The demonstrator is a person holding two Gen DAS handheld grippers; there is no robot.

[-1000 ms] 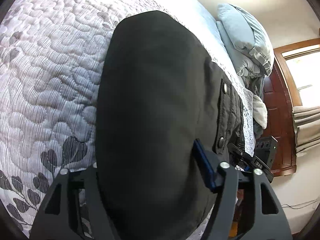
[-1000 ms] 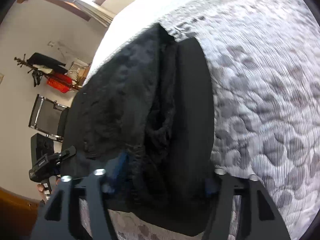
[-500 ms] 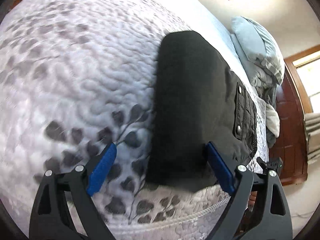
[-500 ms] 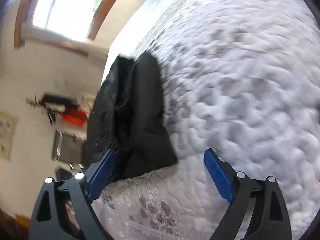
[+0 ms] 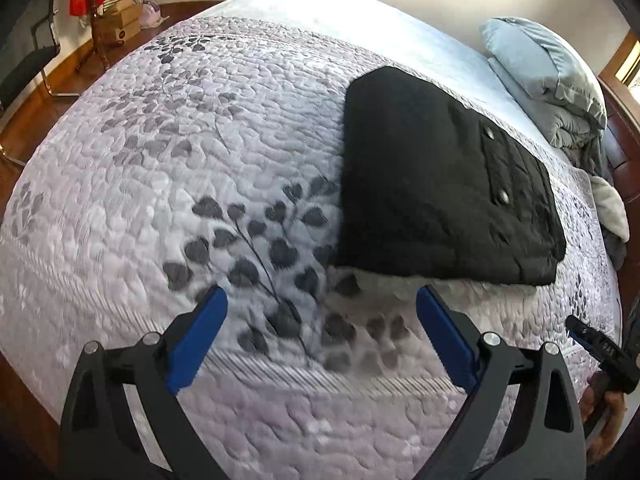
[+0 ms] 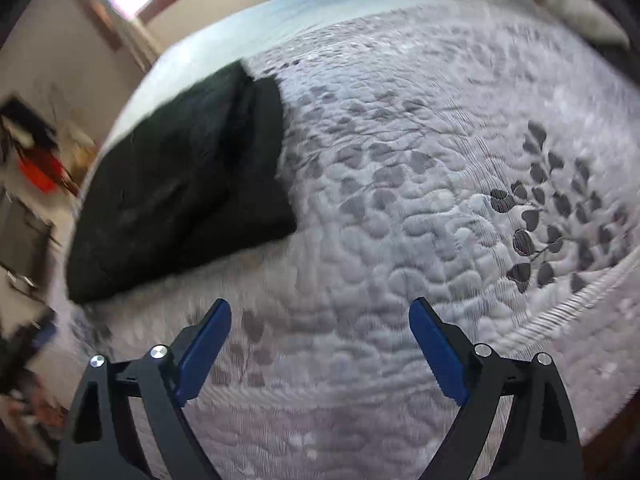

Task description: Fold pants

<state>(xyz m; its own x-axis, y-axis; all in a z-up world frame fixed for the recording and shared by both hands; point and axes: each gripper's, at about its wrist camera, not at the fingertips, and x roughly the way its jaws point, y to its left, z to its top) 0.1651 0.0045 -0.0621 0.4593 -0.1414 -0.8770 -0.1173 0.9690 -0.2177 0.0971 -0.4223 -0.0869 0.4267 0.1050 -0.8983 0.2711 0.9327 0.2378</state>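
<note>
The black folded pants (image 5: 440, 184), of thick quilted fabric with two metal snap buttons, are seen lying flat as a compact rectangular bundle on the grey-white quilted bedspread with a dark leaf pattern (image 5: 200, 152) that covers the bed. In the left wrist view the bundle is found ahead of the left gripper (image 5: 322, 312) and to the right of its middle line, with its near edge just beyond the blue pads. The jaws of this gripper are seen spread wide and opening further; nothing is held between them, only bedspread. In the right wrist view, which is blurred, the same pants (image 6: 180, 184) are placed to the upper left, clear of the right gripper (image 6: 320, 320). Its jaws are likewise held wide apart and nothing is gripped. A pale blue pillow with a bunched grey blanket (image 5: 548, 76) is seen at the head of the bed, well apart from the pants.
</note>
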